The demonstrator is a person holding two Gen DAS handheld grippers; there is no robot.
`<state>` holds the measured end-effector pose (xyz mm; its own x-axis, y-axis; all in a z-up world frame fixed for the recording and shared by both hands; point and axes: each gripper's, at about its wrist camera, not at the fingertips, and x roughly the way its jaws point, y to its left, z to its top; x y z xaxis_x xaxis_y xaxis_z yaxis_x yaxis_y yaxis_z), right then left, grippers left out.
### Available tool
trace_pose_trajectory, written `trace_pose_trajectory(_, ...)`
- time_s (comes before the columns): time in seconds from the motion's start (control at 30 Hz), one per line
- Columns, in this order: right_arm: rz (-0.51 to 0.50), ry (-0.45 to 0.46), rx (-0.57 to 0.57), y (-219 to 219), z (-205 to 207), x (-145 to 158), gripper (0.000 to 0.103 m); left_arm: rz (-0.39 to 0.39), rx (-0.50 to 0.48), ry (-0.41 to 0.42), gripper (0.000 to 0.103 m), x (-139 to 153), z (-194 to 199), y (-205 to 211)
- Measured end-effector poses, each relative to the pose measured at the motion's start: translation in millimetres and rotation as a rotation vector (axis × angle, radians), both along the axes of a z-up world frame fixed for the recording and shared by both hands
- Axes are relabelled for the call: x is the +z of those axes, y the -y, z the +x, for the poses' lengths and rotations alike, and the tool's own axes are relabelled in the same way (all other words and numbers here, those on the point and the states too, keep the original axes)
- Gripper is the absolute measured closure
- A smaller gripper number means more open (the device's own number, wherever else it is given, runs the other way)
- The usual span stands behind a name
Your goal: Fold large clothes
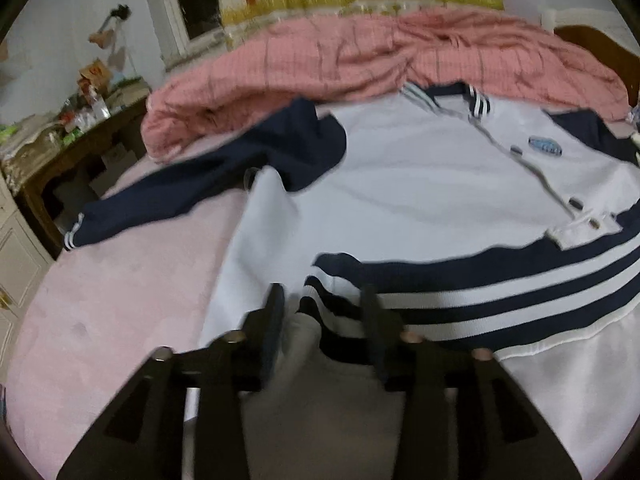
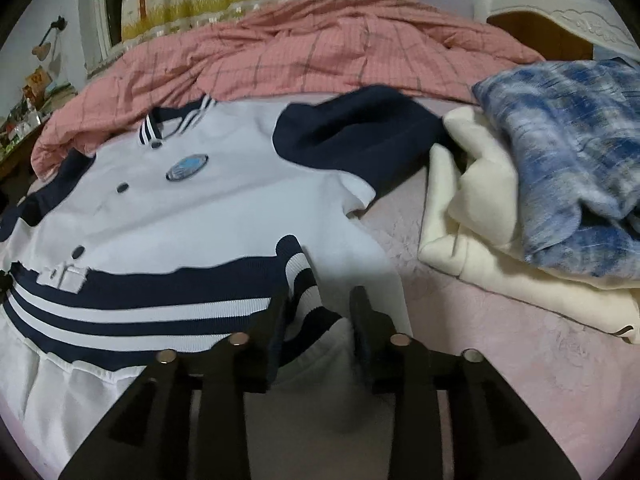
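Note:
A white jacket (image 1: 400, 184) with navy sleeves and a navy-and-white striped hem lies spread, front up, on the pink bed sheet (image 1: 120, 320). In the left wrist view its navy sleeve (image 1: 224, 184) stretches to the left. My left gripper (image 1: 322, 304) stands open over the hem's left corner; striped fabric lies loose between the fingers. In the right wrist view the jacket (image 2: 200, 216) has its other navy sleeve (image 2: 360, 132) bent toward the right. My right gripper (image 2: 318, 308) is open over the hem's right corner, with slack cloth between its fingers.
A crumpled pink plaid quilt (image 2: 320, 48) lies along the far side of the bed. A cream garment (image 2: 480, 240) and a blue-and-white one (image 2: 580, 152) are piled on the sheet (image 2: 500, 360) at the right. A cluttered wooden desk (image 1: 60, 140) stands left of the bed.

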<state>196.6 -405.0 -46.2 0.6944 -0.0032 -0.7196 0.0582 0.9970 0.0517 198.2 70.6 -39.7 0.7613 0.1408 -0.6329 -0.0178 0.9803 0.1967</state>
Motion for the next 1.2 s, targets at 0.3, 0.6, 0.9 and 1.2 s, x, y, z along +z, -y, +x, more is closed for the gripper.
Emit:
trace_pose_trajectory(0.3,-0.106,0.367,0.008,-29.3,-109.3,133.1,0.013,0.033,0.016,0.381,0.041,129.5,-120.6,-1.3)
trace_pose_trajectory(0.6,0.019,0.621,0.012,-81.2,-215.4,267.2,0.0,-0.12,-0.07,0.654,0.007,276.5,-259.3,8.5)
trace_pose_trajectory(0.9,-0.119,0.797,-0.062,-135.0,-312.9,280.6,0.0,-0.044,-0.068,0.739,0.0,278.5,-315.8,27.1)
trace_pose_trajectory(1.2,-0.019,0.643,0.01,-113.5,-232.3,222.5,0.0,-0.11,-0.067,0.677,0.0,220.1,-220.6,11.8)
